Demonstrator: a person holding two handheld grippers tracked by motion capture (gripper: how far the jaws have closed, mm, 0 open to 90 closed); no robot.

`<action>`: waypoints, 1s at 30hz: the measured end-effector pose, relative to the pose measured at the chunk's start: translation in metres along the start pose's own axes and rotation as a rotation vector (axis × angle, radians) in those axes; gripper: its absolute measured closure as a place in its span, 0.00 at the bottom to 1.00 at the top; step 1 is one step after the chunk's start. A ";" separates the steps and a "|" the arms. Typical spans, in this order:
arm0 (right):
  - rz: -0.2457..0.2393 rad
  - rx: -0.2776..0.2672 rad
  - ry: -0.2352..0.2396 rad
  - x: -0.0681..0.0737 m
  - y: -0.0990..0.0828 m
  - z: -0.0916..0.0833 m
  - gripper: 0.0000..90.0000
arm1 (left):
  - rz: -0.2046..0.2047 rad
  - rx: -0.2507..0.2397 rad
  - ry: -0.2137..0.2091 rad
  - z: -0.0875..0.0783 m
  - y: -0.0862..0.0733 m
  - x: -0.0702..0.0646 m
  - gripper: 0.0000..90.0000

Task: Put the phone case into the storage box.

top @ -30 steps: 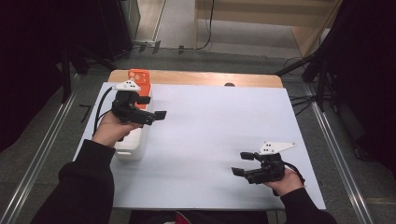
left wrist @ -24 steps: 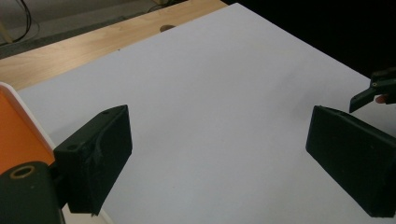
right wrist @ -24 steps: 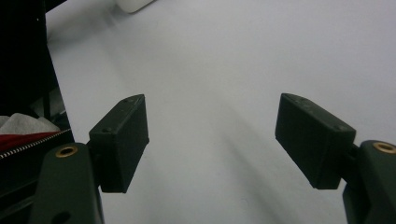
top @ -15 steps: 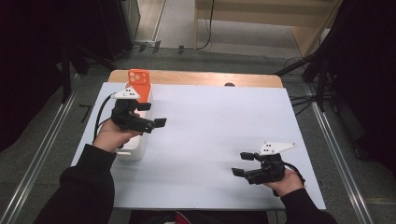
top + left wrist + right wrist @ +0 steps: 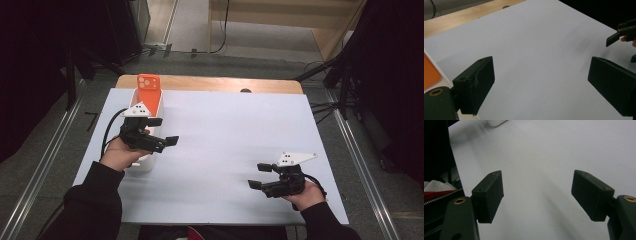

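- The flat rectangular sheet (image 5: pixel 235 145) covering the counter (image 5: pixel 210 83) is plain white, with no pattern.
- The counter's bare far edge is light brown wood.
- The tall open plastic box (image 5: pixel 150 107) is white; the slab with round holes (image 5: pixel 149 82) standing in it is bright orange.
- The left gripper (image 5: pixel 165 131) and right gripper (image 5: pixel 259 176) are black, each topped by a pale grey three-cornered plate.
- The fingers (image 5: pixel 489 195) are matt black, with a brass-coloured ring at the base.
- The person's sleeves (image 5: pixel 90 205) are black.
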State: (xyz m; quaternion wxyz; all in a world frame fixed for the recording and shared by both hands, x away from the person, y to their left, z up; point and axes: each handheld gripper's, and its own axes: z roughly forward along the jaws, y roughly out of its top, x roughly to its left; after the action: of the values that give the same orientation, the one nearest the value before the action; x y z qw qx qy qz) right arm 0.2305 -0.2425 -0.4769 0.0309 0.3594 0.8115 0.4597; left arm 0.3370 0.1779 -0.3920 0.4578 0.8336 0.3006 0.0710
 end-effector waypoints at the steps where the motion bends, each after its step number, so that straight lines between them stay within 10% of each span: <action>1: 0.000 0.000 0.000 0.000 0.000 0.000 0.27 | 0.002 -0.001 0.002 0.000 -0.002 -0.001 0.08; 30: -0.005 0.002 0.006 0.001 0.000 0.001 0.27 | 0.096 0.045 -0.031 0.003 -0.046 -0.027 0.08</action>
State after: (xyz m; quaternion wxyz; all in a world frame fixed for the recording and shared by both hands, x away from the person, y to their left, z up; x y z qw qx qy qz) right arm 0.2299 -0.2412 -0.4767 0.0291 0.3561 0.8130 0.4597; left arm 0.2960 0.1785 -0.4264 0.4395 0.8582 0.2549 0.0732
